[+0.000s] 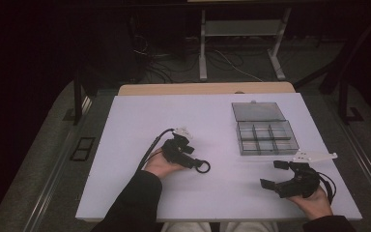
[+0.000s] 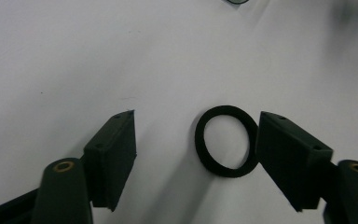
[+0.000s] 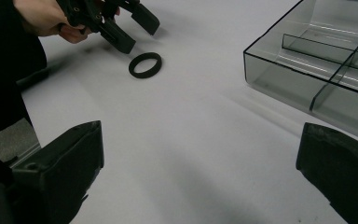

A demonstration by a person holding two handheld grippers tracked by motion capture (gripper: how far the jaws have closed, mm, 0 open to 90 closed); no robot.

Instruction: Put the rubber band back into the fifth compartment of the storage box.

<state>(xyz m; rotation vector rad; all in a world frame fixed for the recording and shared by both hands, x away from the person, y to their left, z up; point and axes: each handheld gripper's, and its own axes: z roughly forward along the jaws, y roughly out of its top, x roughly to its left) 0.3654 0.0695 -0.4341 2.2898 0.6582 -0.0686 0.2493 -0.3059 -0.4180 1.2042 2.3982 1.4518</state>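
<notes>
Black jaws of my left gripper [image 2: 193,154] are standing spread, straddling a flat black rubber ring [image 2: 227,141] lying on the white table [image 2: 121,56], touching one pad. I am judging that centring before pinching avoids flicking it away. My right gripper [image 1: 273,175] is resting spread.

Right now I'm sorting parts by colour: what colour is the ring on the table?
Black; the ring shows best in the left gripper view.

No legible text, label, brand, number or sign appears on any surface. The compartment box [image 1: 264,130] carries no readable marking. The table [image 1: 125,145] beside it is likewise unmarked.
</notes>
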